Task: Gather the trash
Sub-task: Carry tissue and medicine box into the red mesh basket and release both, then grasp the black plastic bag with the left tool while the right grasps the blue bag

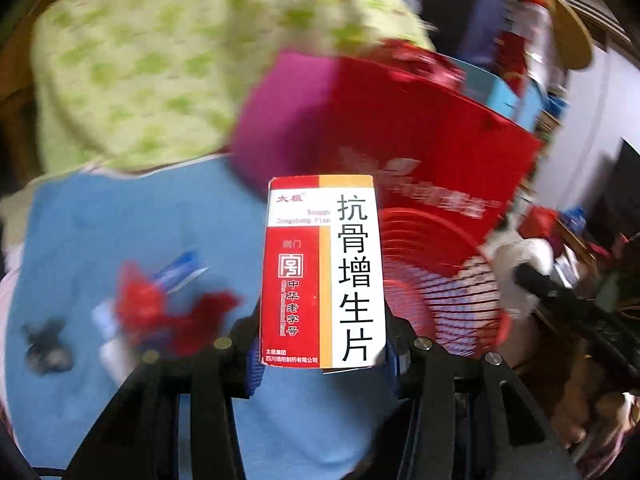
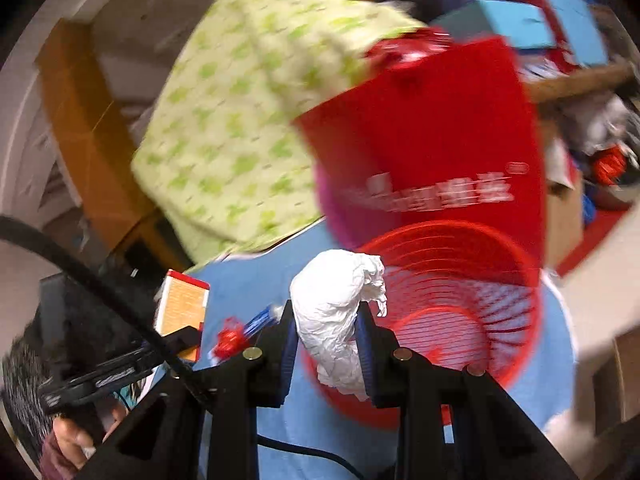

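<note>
A red-and-white medicine box (image 1: 323, 272) is held upright; a crumpled white paper wad (image 2: 340, 312) is clamped beside the red mesh basket (image 2: 452, 300).

The box (image 1: 322, 272) at the frame's centre is smooth, glossy printed card. The tissue (image 2: 340, 312) at centre is matt, crumpled white paper. The basket (image 2: 452, 312) at lower right is shiny red plastic lattice. The bag (image 2: 432, 140) above it looks like smooth red paper. The worktop cover (image 1: 140, 216) is matt blue cloth; the sheet (image 1: 160, 52) at upper left is soft green-patterned cloth.
</note>
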Demonstrator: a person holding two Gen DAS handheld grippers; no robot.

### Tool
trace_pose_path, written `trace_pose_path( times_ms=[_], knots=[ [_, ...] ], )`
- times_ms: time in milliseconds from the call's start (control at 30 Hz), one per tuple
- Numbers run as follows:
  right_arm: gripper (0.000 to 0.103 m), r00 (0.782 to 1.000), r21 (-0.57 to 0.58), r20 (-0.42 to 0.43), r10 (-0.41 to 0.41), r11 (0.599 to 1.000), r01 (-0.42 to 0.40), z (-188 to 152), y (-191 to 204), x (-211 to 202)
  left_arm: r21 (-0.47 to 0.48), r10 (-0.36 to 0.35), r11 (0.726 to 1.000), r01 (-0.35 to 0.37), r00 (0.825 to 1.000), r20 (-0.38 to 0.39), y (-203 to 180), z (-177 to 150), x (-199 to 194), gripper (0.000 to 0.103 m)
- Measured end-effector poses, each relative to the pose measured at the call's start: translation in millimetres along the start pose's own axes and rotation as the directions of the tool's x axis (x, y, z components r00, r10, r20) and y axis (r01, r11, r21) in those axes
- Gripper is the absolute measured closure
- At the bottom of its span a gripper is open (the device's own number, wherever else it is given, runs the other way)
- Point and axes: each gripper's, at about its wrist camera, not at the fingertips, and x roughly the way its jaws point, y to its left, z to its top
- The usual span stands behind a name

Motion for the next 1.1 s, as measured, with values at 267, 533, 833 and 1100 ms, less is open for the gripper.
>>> trace_pose_path(
  times_ms=[267,533,833,1100],
  knots=[
    [0.07,0.998,0.095,-0.047,-0.046,0.994,0.05,3.8,-53.9,14.5,0.132,0.009,0.991,0.0,0.998,-0.067,-76.4,22.5,72.7,0.051],
    [0.034,1.0,0.139,-0.009,-0.015,0.99,0.016,-1.4,-64.3,11.1,0.069,0.062,0.996,-0.06,0.997,-0.034,-38.8,7.2,51.3,0.041],
    [0.034,0.986,-0.136,0.063,0.154,0.98,-0.144,-8.3,36.2,-11.6,-0.145,0.369,0.92,-0.365,0.929,0.001,117.4,-61.3,-44.8,0.04],
    [0.034,0.951,-0.232,-0.173,0.257,0.928,-0.292,-58.0,128.5,49.1,-0.332,0.602,0.733,-0.594,0.794,-0.092,240.1,-135.4,-115.7,0.039]
  ],
)
